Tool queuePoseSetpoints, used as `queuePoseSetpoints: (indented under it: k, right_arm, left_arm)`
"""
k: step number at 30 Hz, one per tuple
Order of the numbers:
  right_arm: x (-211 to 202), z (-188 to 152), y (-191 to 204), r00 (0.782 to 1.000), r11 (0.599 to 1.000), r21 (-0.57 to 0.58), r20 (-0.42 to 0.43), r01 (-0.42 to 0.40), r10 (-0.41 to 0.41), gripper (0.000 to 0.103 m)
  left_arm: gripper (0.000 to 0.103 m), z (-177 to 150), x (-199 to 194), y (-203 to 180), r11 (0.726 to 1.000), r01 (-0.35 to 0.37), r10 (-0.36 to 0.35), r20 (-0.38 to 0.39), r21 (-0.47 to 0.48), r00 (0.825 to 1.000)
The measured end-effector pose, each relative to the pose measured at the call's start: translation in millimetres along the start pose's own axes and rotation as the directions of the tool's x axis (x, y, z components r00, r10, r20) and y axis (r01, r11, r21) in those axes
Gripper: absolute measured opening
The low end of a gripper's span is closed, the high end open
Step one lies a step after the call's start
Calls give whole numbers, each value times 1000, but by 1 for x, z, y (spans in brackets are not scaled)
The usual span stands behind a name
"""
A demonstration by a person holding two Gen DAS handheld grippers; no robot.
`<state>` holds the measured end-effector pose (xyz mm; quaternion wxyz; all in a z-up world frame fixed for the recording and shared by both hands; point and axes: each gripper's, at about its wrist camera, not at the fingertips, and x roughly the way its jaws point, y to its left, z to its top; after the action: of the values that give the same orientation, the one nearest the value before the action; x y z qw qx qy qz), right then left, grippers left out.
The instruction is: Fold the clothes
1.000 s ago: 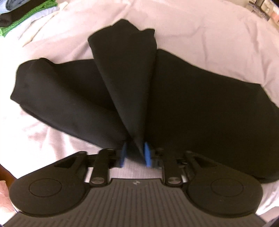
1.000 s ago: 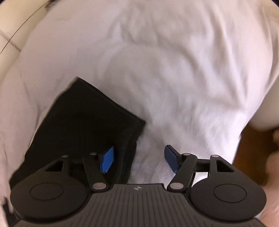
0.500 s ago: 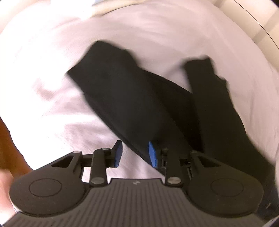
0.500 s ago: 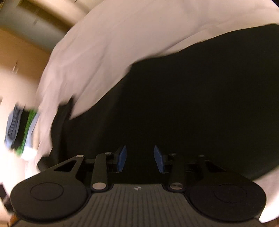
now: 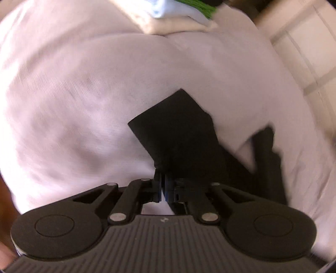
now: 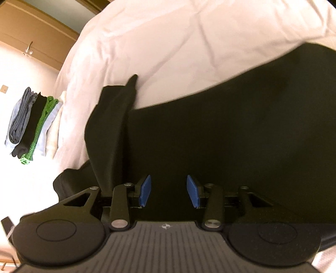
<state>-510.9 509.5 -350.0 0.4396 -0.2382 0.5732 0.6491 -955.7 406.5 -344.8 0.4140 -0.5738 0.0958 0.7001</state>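
- Left gripper: jaws closing, pads almost pressed together. A thin edge of the black garment sits at the pad tips; the dark cloth hides whether the pads actually pinch it, so the hold cannot be told for certain.
- Black garment, left wrist view: a flat, square-cornered flap runs up and away from the pad tips over the white bedding. A second dark strip lies to the right, parted from the flap by a wedge of bedding. The picture is smeared.
- Right gripper: blue pads spread partway, with a clear gap between them. Black cloth fills the view beyond the gap; no fold is seen pressed between the pads.
- Black garment, right wrist view: a broad dark sheet spreads over the white bedding across the right and centre. At its left edge a narrower folded length stands up and ends in a point.
- Folded clothes stack: grey, black, green and pale blue pieces, piled well apart from the garment at the far left. The same stack shows at the top of the left wrist view.
- Wooden furniture: brown panels behind the bedding, upper left.
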Motion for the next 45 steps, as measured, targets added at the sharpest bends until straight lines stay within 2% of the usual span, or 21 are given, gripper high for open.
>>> queuePoseSetpoints:
  k: [3, 5, 8, 12, 18, 19, 20, 22, 24, 25, 27, 28, 30, 31, 32, 33, 35, 37, 40, 42, 45]
  right_arm:
    - [8, 9, 11, 1000, 1000, -13, 7, -6, 6, 43]
    - [12, 23, 12, 1000, 1000, -14, 11, -18, 18, 43]
    - [16, 34, 17, 998, 999, 11, 25, -51, 51, 48]
    - [24, 51, 16, 992, 988, 95, 43, -119, 115, 51]
    - [68, 59, -1, 978, 941, 273, 5, -200, 206, 54]
    - [74, 58, -1, 976, 935, 284, 15, -213, 217, 50]
    - [78, 59, 2, 974, 935, 271, 37, -227, 226, 29]
    - [75, 59, 18, 972, 959, 168, 83, -230, 218, 11]
    - [68, 56, 54, 966, 973, -80, 128, -216, 225, 9]
    - [64, 50, 79, 962, 944, -260, 127, -203, 242, 8]
    - [65, 27, 126, 960, 818, -531, 31, -221, 279, 8]
    - [71, 11, 143, 958, 758, -599, -56, -258, 282, 8]
    - [83, -22, 175, 947, 627, -711, -211, -319, 242, 19]
    - [89, -40, 183, 949, 585, -747, -250, -316, 194, 24]
    - [93, -56, 187, 947, 560, -764, -278, -320, 162, 38]
    - [96, -66, 188, 944, 558, -763, -299, -326, 143, 44]
    - [97, -74, 183, 935, 614, -713, -327, -340, 139, 52]
    - [90, -69, 167, 932, 705, -626, -333, -335, 147, 57]
    - [69, -54, 126, 952, 850, -459, -270, -258, 143, 57]
    - [51, -40, 94, 977, 935, -313, -182, -165, 112, 57]
    - [32, -24, 34, 998, 998, 2, -35, -57, 57, 57]
  left_arm:
    - [11, 1, 12, 12, 998, -34, 38, -69, 59, 997]
    - [15, 8, 12, 13, 995, -43, 49, -69, 94, 996]
    - [30, 17, -4, 12, 990, -75, 80, -38, 116, 996]
    - [26, 41, -20, 30, 989, -128, 129, -10, 72, 992]
    - [29, 62, -17, 11, 990, -65, 65, 5, 124, 998]
    - [29, 61, -16, 12, 991, -59, 60, -3, 117, 998]
    - [29, 61, -14, 14, 993, -53, 55, -14, 105, 998]
    - [29, 59, -15, 24, 998, -37, 39, -42, 59, 998]
    - [29, 60, -20, 34, 999, -30, 31, -54, 14, 998]
    - [29, 64, -23, 36, 999, -34, 34, -53, 3, 998]
    - [29, 69, -30, 41, 999, -40, 40, -51, -15, 998]
    - [29, 69, -32, 43, 999, -42, 41, -52, -13, 998]
    - [29, 68, -35, 40, 999, -39, 39, -60, 0, 997]
    - [30, 67, -35, 38, 999, -32, 33, -64, 14, 997]
    - [32, 66, -35, 35, 999, -24, 26, -67, 34, 997]
    - [32, 64, -35, 31, 998, -15, 20, -70, 64, 997]
    - [33, 59, -35, 22, 991, 1, 9, -76, 132, 997]
    - [34, 49, -31, 7, 973, 18, 2, -83, 231, 997]
    - [35, 29, -28, -23, 910, 60, -25, -91, 411, 996]
    - [42, 11, -27, -46, 831, 86, -47, -85, 550, 995]
    - [51, -21, -25, -79, 650, 114, -95, -68, 751, 993]
